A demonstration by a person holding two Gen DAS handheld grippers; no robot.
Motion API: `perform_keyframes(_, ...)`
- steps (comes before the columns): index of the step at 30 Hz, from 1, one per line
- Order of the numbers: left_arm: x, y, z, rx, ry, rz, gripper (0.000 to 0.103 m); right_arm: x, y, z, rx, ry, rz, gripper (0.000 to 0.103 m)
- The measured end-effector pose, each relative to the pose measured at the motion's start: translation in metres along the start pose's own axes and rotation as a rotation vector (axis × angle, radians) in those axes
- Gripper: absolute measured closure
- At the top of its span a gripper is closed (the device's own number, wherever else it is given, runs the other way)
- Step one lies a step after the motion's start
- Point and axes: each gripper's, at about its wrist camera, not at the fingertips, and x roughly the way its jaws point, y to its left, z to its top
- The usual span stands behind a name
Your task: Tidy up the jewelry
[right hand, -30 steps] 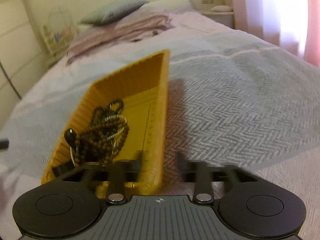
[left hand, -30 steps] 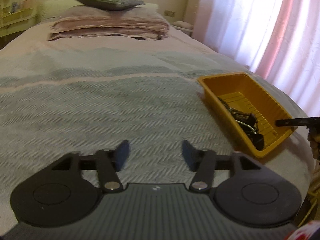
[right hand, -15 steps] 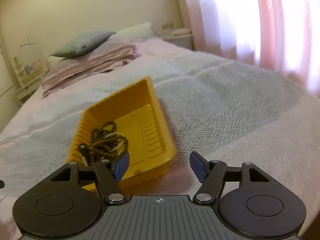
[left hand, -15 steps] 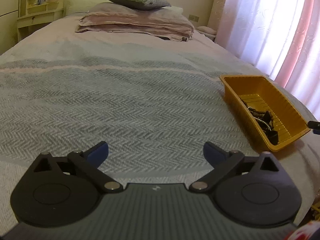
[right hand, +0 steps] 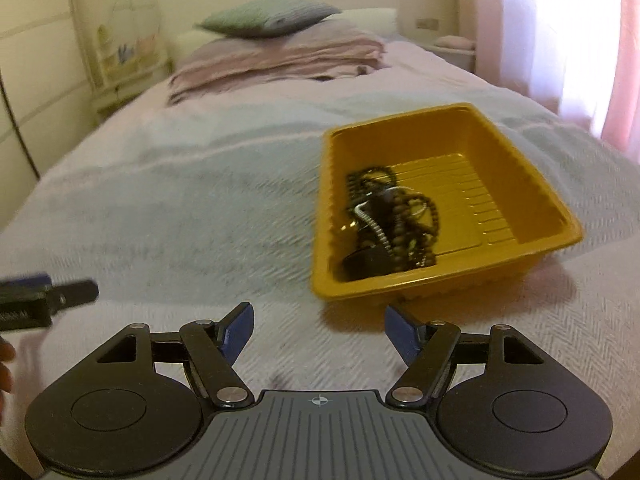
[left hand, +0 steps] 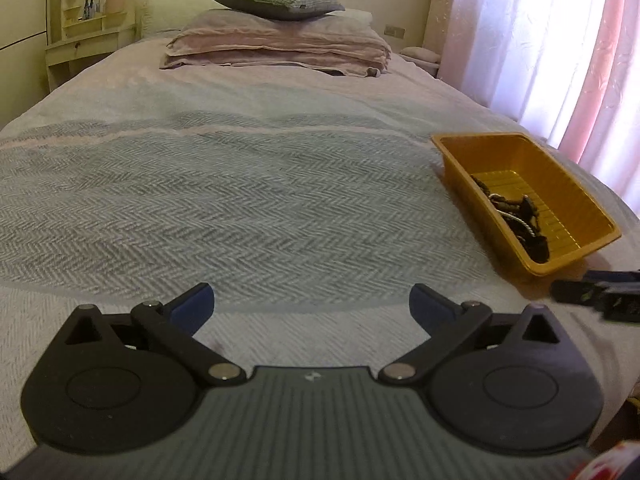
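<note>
Left wrist view, left gripper [left hand: 311,303] fingers wide, empty, right gripper [right hand: 319,327] fingers opening, empty

A bed [left hand: 224,208] carries everything, spread with a grey herringbone blanket [left hand: 248,236] that gives way to a pale lilac band at the near edge. On the right side of the bed, near its edge, a yellow tray [left hand: 560,264] sits directly on the blanket, with what looks like a tangle of dark beaded jewelry [right hand: 394,220] inside, though that view is blurred. At the far end lies a stack of folded pinkish bedding [left hand: 280,50], topped by a grey-green pillow [left hand: 272,0].
</note>
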Motion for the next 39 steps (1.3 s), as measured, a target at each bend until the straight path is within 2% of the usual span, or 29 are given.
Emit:
perform_keyframes(10, -0.013, -0.010, -0.015, 0.007, 0.042, 0.050, 0.000, 0.002, 0.016, -0.016, 0.014, 0.076, -0.006, 0.031)
perform_keyframes(15, -0.016, -0.014, -0.025, 0.005, 0.080, 0.041, 0.000, -0.010, 0.025, -0.019, -0.014, 0.076, 0.014, 0.031)
perform_keyframes(27, -0.023, -0.017, -0.034, -0.018, 0.087, 0.093, 0.000, -0.014, 0.033, -0.022, -0.021, 0.077, 0.046, 0.031)
perform_keyframes(39, -0.022, -0.021, -0.034, -0.013, 0.082, 0.091, 0.000, -0.011, 0.033, -0.025, -0.019, 0.085, 0.051, 0.031)
